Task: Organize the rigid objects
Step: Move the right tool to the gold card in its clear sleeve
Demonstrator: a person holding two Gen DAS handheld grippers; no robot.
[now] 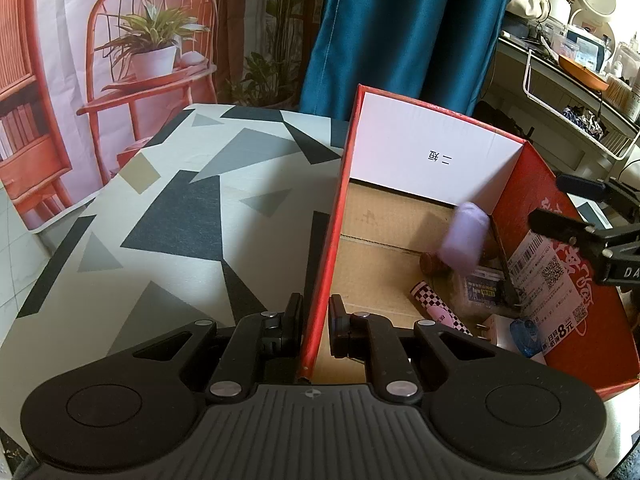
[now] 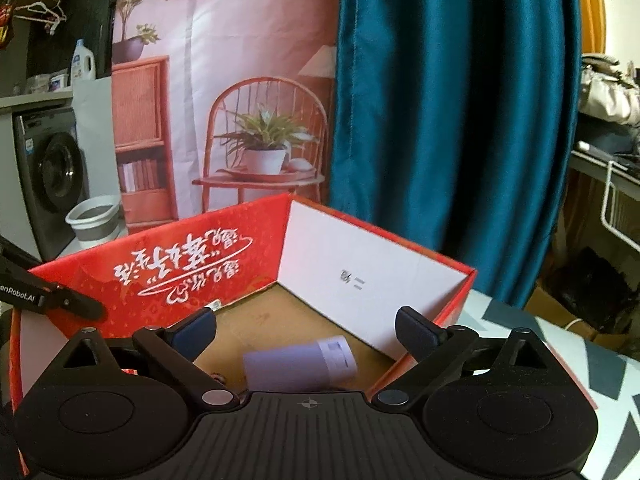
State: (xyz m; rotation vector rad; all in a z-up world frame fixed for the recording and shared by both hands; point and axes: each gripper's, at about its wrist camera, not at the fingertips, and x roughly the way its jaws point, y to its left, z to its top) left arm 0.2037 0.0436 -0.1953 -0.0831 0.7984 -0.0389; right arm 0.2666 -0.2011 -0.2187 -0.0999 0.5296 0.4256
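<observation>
On tabletop: geometric-print cloth [image 1: 180, 216], red cardboard box [image 1: 536, 208] (teal curtain [image 2: 440, 100] behind)
Left gripper [image 1: 316, 320]: pinching box's side wall
Right gripper [image 2: 304, 328]: spread above lilac bottle [image 2: 300, 364]

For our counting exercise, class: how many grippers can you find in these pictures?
2. The left gripper is shut on a side wall of the red box; the right gripper hangs open over the box, above the lavender bottle inside.
</observation>
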